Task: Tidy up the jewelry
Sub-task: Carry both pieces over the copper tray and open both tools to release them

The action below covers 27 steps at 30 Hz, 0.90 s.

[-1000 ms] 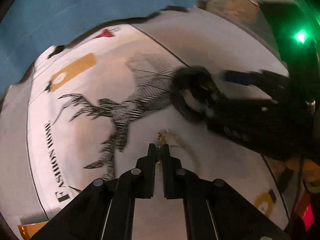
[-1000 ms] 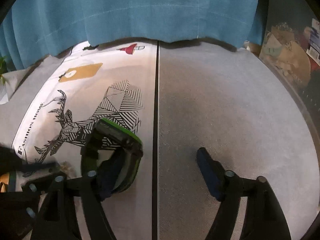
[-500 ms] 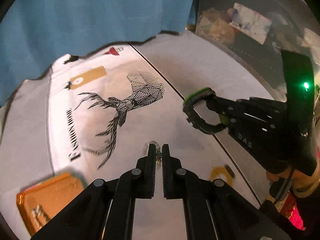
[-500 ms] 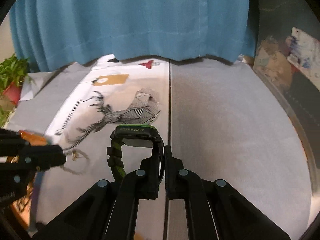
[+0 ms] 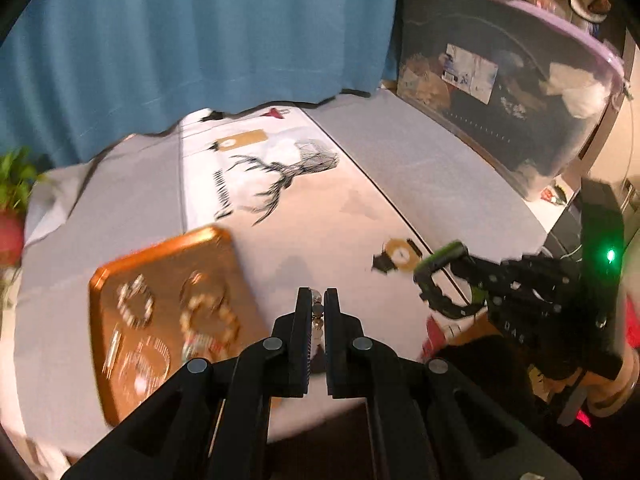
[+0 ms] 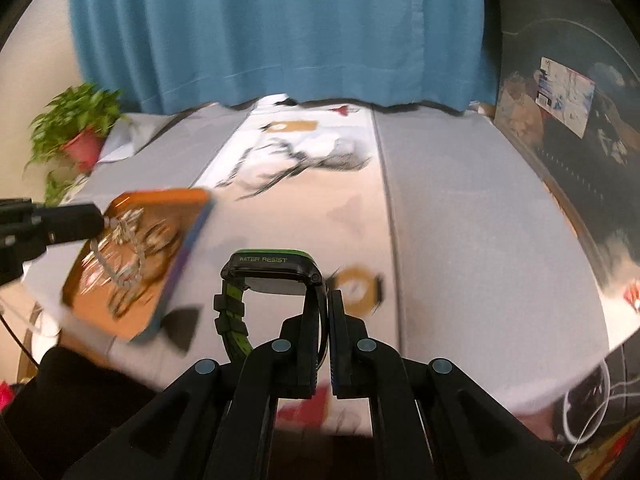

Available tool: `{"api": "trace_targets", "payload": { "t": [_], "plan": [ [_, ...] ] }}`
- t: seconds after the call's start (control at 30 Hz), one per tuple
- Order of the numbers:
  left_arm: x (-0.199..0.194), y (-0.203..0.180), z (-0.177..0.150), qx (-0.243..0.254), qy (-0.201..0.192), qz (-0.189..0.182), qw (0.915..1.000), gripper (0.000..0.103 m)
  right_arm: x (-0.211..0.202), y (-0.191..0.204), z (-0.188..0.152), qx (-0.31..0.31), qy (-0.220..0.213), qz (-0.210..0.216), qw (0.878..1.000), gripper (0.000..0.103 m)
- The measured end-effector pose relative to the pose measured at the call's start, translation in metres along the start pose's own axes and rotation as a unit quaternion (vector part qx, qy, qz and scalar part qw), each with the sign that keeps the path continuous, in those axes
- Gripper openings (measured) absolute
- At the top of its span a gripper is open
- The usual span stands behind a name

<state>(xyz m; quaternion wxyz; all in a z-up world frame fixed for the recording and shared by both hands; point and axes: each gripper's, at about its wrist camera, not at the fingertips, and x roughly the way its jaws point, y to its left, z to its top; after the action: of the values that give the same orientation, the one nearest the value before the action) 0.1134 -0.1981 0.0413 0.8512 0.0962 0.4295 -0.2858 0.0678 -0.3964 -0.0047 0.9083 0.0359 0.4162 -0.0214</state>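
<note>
My left gripper (image 5: 318,304) is shut on a thin beaded chain (image 5: 318,312), held above the table just right of an orange tray (image 5: 120,280) that holds several bracelets and rings. In the right wrist view the chain (image 6: 120,248) hangs from the left gripper (image 6: 102,220) over the tray (image 6: 132,312). My right gripper (image 6: 327,300) is shut on the strap of a black and green watch (image 6: 272,268), lifted above the cloth. The watch (image 5: 440,264) also shows at the right of the left wrist view.
A white cloth with a deer print (image 5: 280,184) covers the grey table (image 6: 480,220). A blue curtain (image 6: 280,20) hangs behind. A potted plant (image 6: 76,132) stands at the back left. A clear storage box (image 5: 500,100) stands at the right.
Both grippers have lifted and drawn back from the deer print toward the table's near edge. The right gripper closed on the watch. The tray has come into fuller view.
</note>
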Motion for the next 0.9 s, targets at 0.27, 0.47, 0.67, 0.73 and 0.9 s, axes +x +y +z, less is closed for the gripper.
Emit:
{"api": "trace_targets", "payload": {
  "t": [0.27, 0.47, 0.67, 0.73, 0.9],
  "plan": [
    [-0.069, 0.015, -0.078, -0.044, -0.012, 0.014, 0.9989, 0.004, -0.056, 0.053, -0.054, -0.023, -0.001, 0.028, 0.999, 0.005],
    [-0.098, 0.021, -0.137, -0.069, -0.011, 0.023, 0.9973, 0.004, -0.087, 0.091, -0.088, -0.050, 0.001, 0.046, 0.998, 0.005],
    [-0.113, 0.026, -0.172, -0.098, -0.010, 0.017, 0.9950, 0.004, -0.104, 0.123, -0.118, -0.085, 0.016, 0.063, 0.994, 0.005],
    [-0.117, 0.027, -0.178, -0.102, -0.012, 0.013, 0.9946, 0.004, -0.106, 0.132, -0.125, -0.094, 0.022, 0.067, 0.993, 0.005],
    [-0.122, 0.030, -0.185, -0.111, -0.017, 0.007, 0.9937, 0.004, -0.107, 0.146, -0.136, -0.108, 0.031, 0.073, 0.991, 0.005]
  ]
}}
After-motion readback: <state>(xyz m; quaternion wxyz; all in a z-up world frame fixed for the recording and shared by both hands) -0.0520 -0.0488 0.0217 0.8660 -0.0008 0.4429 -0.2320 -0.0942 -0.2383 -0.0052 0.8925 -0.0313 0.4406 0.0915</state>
